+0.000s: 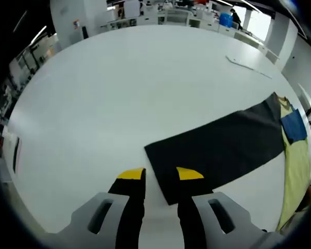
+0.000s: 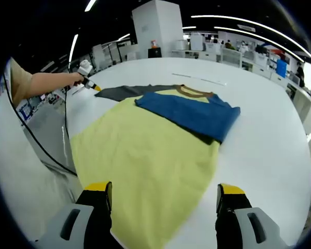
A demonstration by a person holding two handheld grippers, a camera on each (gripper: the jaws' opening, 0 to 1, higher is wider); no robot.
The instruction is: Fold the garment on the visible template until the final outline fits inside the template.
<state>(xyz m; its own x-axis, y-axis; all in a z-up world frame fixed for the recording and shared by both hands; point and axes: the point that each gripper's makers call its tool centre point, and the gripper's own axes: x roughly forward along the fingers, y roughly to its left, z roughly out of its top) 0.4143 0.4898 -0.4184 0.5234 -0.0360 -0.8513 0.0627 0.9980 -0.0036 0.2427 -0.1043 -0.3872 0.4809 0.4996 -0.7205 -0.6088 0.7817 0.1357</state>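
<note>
both jaws open, garment (image 2: 145, 155) flat on table (image 2: 259, 135)

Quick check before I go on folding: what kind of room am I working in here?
Probably a large open-plan office or lab. The garment lies on a big white table, rows of desks and partitions stand behind it, and long strip lights run across a dark ceiling.

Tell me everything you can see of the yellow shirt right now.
The yellow shirt lies flat on the white table, soft pale-yellow cloth with a brown collar. One blue sleeve is folded across its chest. A dark grey sleeve stretches sideways toward the left gripper, whose open jaws straddle that sleeve's corner.
</note>
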